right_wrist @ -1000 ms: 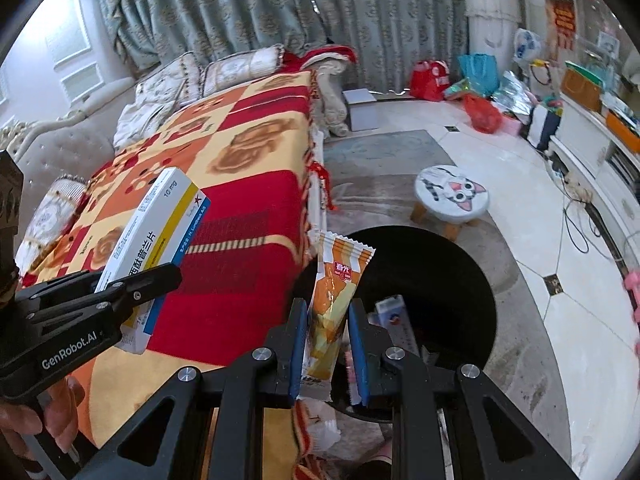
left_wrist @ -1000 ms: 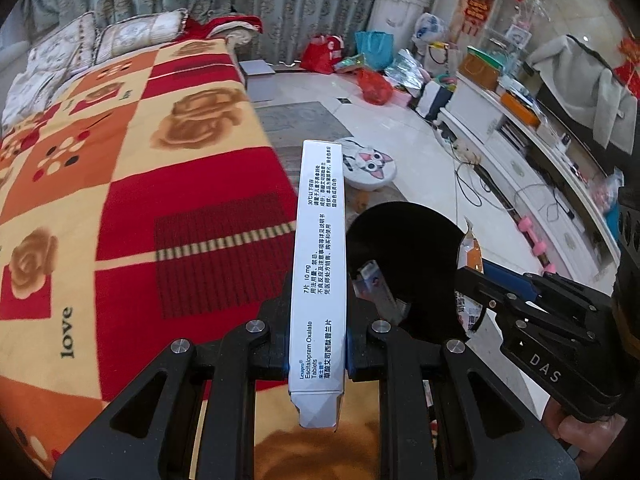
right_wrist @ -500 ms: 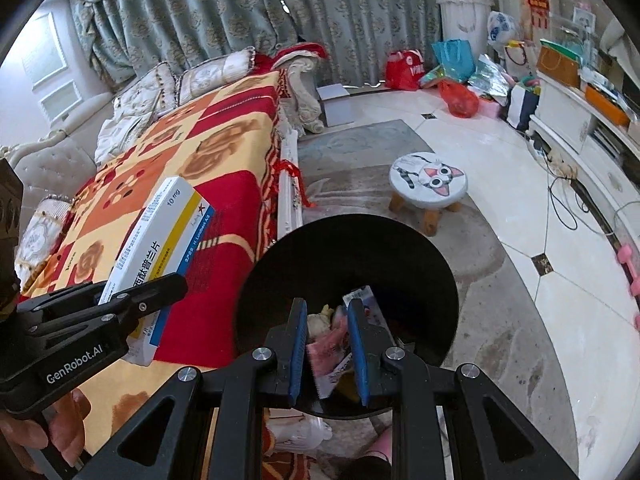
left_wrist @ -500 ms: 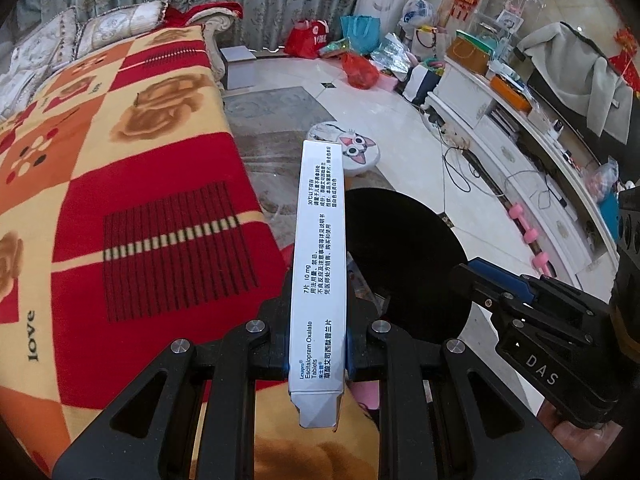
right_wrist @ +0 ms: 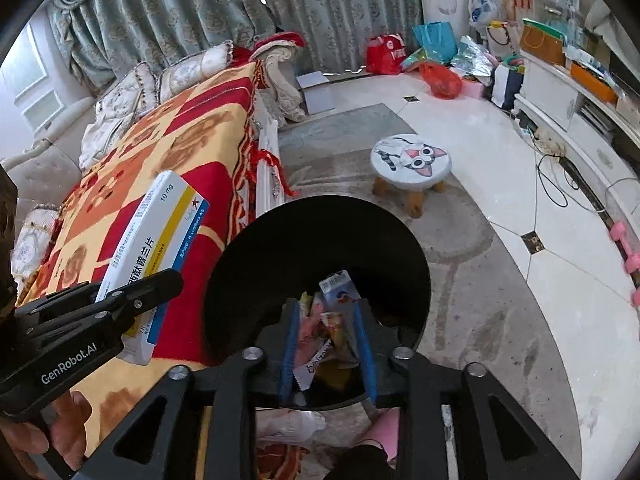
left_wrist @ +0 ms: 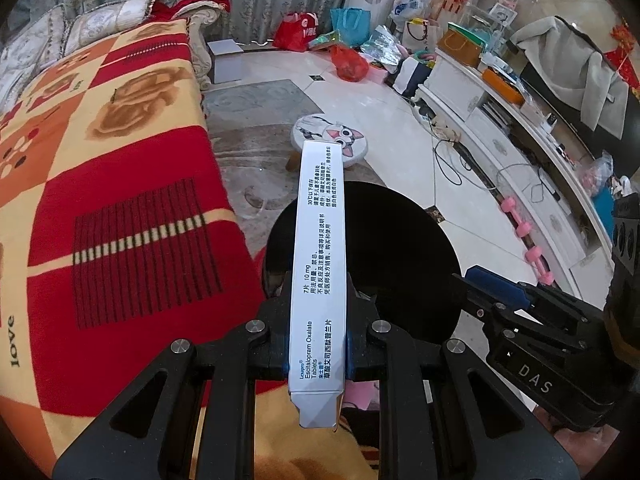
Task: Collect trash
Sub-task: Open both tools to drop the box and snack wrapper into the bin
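Observation:
My left gripper (left_wrist: 318, 292) is shut on a long white medicine box (left_wrist: 320, 264), held upright-edge over the near rim of the black trash bin (left_wrist: 400, 240). The box also shows in the right wrist view (right_wrist: 156, 248), beside the bin (right_wrist: 280, 248). My right gripper (right_wrist: 326, 308) is open and empty, hovering over the bin's mouth. Several wrappers and small packets (right_wrist: 332, 320) lie inside the bin below its fingers. The right gripper shows at the right of the left wrist view (left_wrist: 496, 292).
A sofa with a red and orange blanket (left_wrist: 100, 200) lies to the left of the bin. A cat-face stool (right_wrist: 412, 160) stands beyond it on the floor. A white cabinet (left_wrist: 520, 152) and pink dumbbells (left_wrist: 532, 256) line the right.
My right gripper let go of the orange snack wrapper, which dropped into the bin, and its jaws opened wider. My left gripper moved the medicine box right, over the bin's rim.

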Motion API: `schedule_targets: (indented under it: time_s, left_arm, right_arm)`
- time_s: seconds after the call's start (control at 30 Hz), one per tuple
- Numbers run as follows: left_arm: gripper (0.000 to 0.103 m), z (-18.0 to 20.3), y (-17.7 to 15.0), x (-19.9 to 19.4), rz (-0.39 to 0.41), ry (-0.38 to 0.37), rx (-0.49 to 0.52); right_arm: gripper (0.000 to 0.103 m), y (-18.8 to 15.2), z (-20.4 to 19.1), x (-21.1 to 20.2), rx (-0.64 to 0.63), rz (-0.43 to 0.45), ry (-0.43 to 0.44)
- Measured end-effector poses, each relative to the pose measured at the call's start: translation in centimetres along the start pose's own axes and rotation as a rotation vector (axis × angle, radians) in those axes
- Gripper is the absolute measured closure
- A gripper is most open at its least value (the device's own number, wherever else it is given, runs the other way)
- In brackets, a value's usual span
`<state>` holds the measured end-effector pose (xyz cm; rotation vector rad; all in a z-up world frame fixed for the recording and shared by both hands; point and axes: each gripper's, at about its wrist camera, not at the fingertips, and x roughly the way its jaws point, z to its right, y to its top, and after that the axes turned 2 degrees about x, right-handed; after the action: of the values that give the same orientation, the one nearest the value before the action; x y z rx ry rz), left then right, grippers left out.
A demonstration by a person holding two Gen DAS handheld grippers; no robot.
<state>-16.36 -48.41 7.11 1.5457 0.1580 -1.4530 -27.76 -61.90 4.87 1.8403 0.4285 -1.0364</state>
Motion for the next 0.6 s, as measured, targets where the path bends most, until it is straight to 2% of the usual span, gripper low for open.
schedule_targets:
  time_s: [0.23, 0.3, 0.33, 0.37, 0.6]
  left_arm:
    - [0.084, 0.5, 0.3, 0.8, 0.003, -0.012, 0.028]
    - [0.068, 0.7, 0.4, 1.0, 0.005, -0.018, 0.03]
    - [0.055, 0.7, 0.4, 1.0, 0.007, -0.027, 0.028]
    - [0.048, 0.6, 0.4, 1.0, 0.014, -0.039, 0.02]
    - [0.047, 0.6, 0.4, 0.7, 0.026, -0.005, 0.026]
  right_arm:
    - [0.071, 0.0, 1.1, 0.2, 0.031, -0.006, -0.006]
    - [0.066, 0.1, 1.3, 0.2, 0.04, -0.004, -0.009]
    - [0.065, 0.0, 1.5, 0.1, 0.047, -0.004, -0.01]
    - [0.065, 0.0, 1.6, 0.2, 0.051, -0.006, -0.011]
    - [0.064, -0.3, 1.6, 0.1, 0.056, -0.007, -0.016]
